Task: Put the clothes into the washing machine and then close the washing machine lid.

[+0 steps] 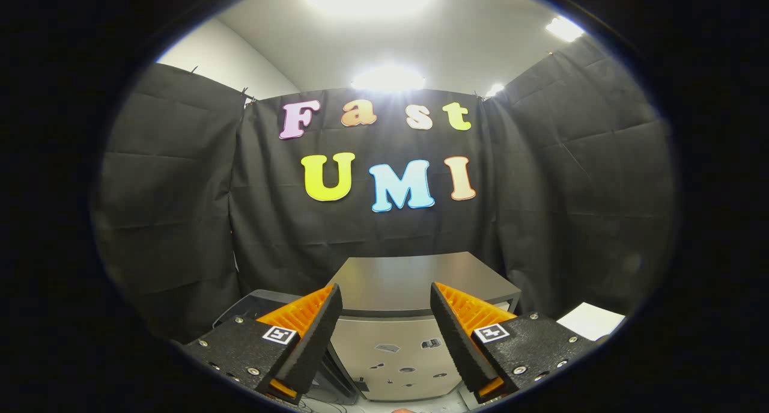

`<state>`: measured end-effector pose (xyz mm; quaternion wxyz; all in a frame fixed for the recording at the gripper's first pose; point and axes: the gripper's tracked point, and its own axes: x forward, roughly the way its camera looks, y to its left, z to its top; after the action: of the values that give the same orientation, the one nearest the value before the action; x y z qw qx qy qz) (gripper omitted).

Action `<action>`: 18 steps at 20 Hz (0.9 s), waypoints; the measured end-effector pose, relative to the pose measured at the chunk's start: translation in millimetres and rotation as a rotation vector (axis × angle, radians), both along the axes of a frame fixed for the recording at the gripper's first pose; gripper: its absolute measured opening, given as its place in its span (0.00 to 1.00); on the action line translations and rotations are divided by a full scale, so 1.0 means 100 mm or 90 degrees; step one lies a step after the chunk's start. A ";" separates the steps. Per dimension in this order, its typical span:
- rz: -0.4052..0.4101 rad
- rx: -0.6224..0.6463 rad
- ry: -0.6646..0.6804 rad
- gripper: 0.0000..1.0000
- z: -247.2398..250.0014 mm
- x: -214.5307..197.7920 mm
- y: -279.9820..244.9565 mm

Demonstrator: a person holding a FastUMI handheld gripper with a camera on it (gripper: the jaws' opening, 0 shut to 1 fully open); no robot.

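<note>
Tongs (386,305) wide open, empty

Black cloth walls (180,178), bright ceiling lights (387,76), perhaps fluorescent

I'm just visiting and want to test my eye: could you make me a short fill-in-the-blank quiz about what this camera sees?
1. The gripper has its two fingers ____, with nothing held between them.
2. The grey washing machine stands just ____ the fingers.
3. The machine's lid is ____.
4. Behind the machine hangs a black ____ wall.

Missing words: open; ahead of; closed; cloth
</note>
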<state>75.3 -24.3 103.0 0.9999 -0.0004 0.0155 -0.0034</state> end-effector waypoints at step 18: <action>0.003 -0.002 -0.023 0.92 0.07 -0.11 0.10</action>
<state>64.7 -14.7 109.9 1.0000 -0.0017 -0.0025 -0.0011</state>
